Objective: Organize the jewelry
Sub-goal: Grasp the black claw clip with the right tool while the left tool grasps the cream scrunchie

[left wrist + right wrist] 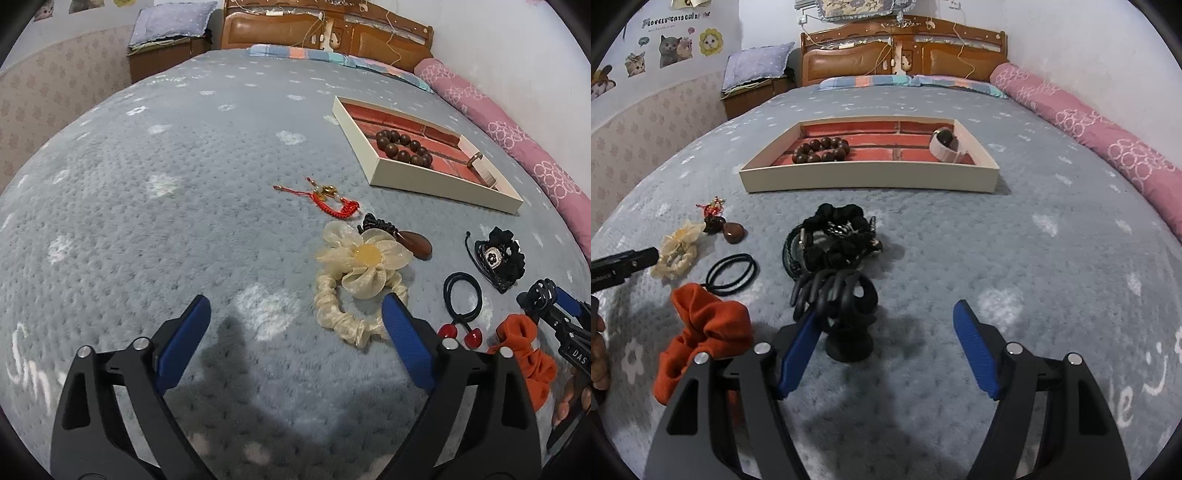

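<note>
A cream tray [868, 181] with a red brick lining lies on the grey blanket and holds a wooden bead bracelet [820, 149] and a white-strapped piece [945, 146]. My left gripper [295, 299] is open over bare blanket, its right finger overlapping a cream flower scrunchie [354, 266]. My right gripper [886, 310] is open, and a black claw clip [842, 306] stands just inside its left finger, untouched by the right pad. An orange scrunchie [705, 332] lies to its left.
Loose on the blanket are a red cord charm [325, 197], a brown teardrop pendant [417, 243], a dark hair tie with red cherries [461, 295] and a black heap of bands [834, 240]. A pink bolster [1108, 147] lines the right edge, with the headboard [905, 55] behind.
</note>
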Tool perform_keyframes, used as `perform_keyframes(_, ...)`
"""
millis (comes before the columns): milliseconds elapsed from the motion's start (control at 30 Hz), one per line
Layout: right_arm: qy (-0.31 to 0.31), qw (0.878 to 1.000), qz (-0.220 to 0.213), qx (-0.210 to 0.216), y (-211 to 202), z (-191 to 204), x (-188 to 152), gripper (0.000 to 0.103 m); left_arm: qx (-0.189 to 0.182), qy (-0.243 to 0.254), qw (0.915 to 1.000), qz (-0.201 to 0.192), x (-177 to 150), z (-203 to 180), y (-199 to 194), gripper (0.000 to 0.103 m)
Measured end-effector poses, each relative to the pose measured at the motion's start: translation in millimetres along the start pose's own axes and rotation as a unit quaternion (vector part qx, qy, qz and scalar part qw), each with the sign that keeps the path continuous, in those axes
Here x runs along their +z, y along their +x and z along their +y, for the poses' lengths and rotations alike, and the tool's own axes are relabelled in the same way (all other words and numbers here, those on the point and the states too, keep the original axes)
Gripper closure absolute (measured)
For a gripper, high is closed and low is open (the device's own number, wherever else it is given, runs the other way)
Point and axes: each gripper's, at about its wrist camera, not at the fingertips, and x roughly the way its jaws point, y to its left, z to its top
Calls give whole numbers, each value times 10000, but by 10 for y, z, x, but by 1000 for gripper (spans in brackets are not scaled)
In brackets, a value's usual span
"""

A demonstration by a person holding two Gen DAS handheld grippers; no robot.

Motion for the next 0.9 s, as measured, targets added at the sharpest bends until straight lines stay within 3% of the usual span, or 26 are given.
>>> perform_keyframes(200, 0, 10000, 0, 41, 30, 34, -1, 31, -124, -3, 9997, 204, 19, -17, 127, 32)
perform_keyframes(333, 131, 9998, 44, 166, 69, 2, 30, 31, -128, 12, 9996, 238, 33, -30, 166, 35)
perform_keyframes(433, 160, 9996, 87, 226, 103, 4, 45, 34, -160, 15, 9995, 280, 46, -36, 203, 44)
perform_keyframes(667, 143, 9986, 71, 505, 98, 27, 56, 68, -180, -24, 9994, 311, 66, -23, 236, 66)
perform_keyframes(900, 199, 9981, 24, 579, 87, 8, 56, 71, -217, -205, 9990, 319, 80, 62, 249, 87)
